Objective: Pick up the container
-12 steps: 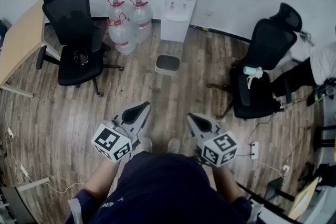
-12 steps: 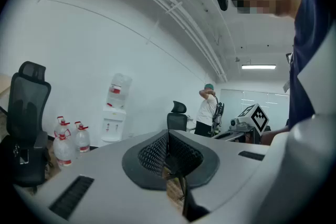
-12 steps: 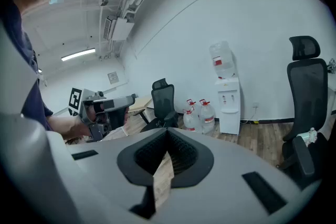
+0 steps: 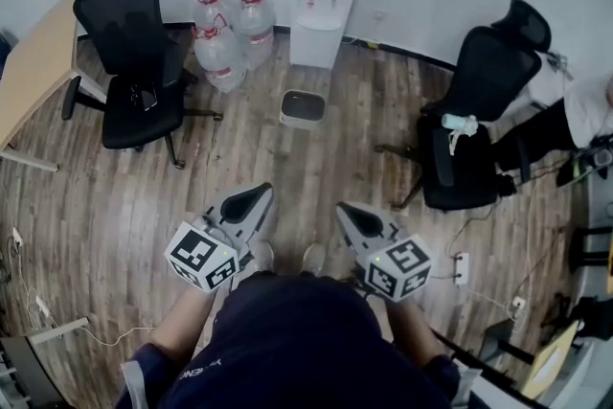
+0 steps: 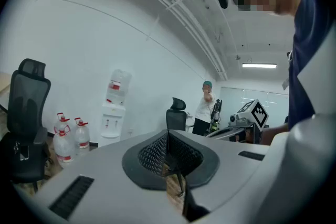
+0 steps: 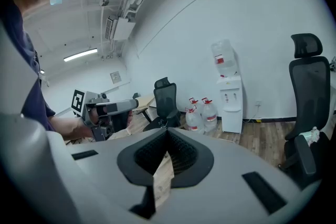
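Status: pick-up not yet begun.

Left gripper [image 4: 256, 195]: jaws fully together, nothing between them. Right gripper [image 4: 345, 211]: likewise closed and empty. Both are held close to the body, tips pointing forward.

The container [image 4: 304, 108], a small open bin on the wood floor [image 4: 287, 170], stands well ahead of both tips and roughly midway between them, untouched.

Remaining, by judgement: approach, open jaws, grip, lift.

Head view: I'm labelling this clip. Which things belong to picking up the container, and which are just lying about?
Job: container on the floor; left gripper, right gripper, both shut, empty.
Lying about: water bottles, water dispenser, office chairs, desk.
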Motion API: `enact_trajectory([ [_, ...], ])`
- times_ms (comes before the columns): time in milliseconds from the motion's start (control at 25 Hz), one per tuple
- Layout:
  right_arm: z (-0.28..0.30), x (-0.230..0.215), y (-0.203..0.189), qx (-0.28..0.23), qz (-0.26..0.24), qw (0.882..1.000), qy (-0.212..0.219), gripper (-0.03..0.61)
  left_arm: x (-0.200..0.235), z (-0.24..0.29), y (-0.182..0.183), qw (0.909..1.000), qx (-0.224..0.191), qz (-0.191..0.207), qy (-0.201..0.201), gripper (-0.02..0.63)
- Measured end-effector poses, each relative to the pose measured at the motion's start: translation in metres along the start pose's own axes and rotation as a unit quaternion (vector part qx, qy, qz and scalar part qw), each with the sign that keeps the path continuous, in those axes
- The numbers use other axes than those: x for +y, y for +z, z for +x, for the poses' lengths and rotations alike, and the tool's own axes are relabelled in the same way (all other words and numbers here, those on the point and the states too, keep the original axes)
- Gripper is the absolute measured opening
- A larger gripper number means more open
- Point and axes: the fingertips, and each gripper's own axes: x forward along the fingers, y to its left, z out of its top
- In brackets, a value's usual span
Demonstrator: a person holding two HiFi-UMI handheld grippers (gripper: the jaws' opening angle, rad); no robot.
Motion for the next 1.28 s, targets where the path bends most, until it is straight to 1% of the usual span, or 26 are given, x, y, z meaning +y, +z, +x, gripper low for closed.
enact_trajectory([
  [240,-0.012,-0.011,-0.001,-0.007,0.012,1.0,0.005,0.017,-0.012,0.006,-0.006,1.0,0.005,0.0,0.008,0.026],
  [600,-0.047,-0.047,-0.017,-0.013,0.019,1.0,0.014,0.017,-0.044,0.024,-0.02,0.9996,0.002,0.004,0.029,0.026],
  [800,-0.059,-0.068,-0.013,-0.018,0.023,0.999,0.019,0.017,-0.052,0.039,-0.025,0.9992,0.004,-0.008,0.039,0.026],
  [1120,-0.052,-0.106,-0.002,-0.021,0.034,0.999,0.014,0.017,-0.032,0.082,-0.018,0.9994,0.001,-0.006,0.033,0.026],
  [1280,-0.032,-0.125,0.003,-0.012,0.038,0.999,0.006,0.017,-0.008,0.104,-0.019,0.9995,0.003,-0.013,0.027,0.026],
])
